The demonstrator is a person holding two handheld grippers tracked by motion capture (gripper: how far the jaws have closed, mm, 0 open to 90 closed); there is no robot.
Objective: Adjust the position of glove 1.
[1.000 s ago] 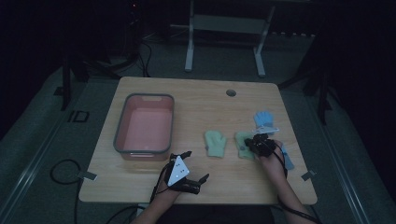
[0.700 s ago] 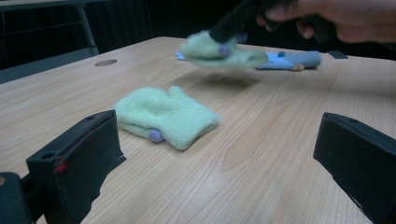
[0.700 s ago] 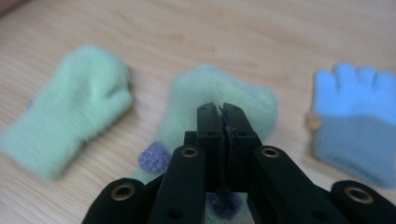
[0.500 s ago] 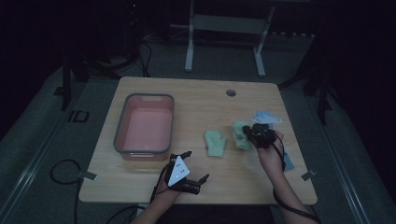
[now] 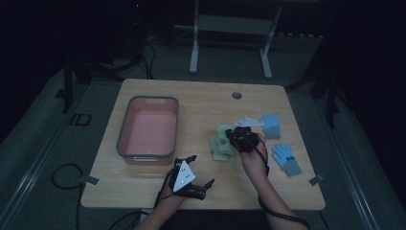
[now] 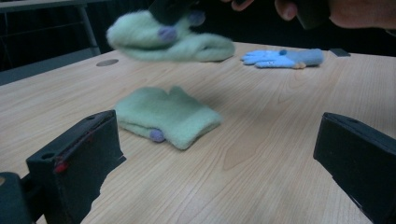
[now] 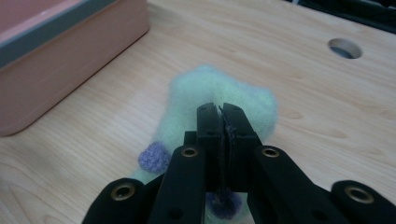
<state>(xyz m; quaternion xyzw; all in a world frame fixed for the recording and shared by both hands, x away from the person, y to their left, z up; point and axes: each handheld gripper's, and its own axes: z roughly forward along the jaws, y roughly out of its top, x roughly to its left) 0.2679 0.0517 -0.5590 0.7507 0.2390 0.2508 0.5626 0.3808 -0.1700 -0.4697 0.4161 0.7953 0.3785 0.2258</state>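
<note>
Green mitten (image 7: 219,100) pinched in right gripper (image 7: 223,112), jaws closed tight.

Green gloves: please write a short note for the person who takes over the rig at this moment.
Right gripper: shut on one green glove, held above the table, between the bin and the blue gloves.
Left gripper: open, holding nothing, low over the near edge of the table.
Second green glove: lies flat on the table, under the lifted one.
Two blue gloves: lie on the right side.
Pink bin: on the left side; no glove shows in it.
Done: one green glove is picked up.
Left, probably: carry it to the bin, then the other three gloves.
</note>
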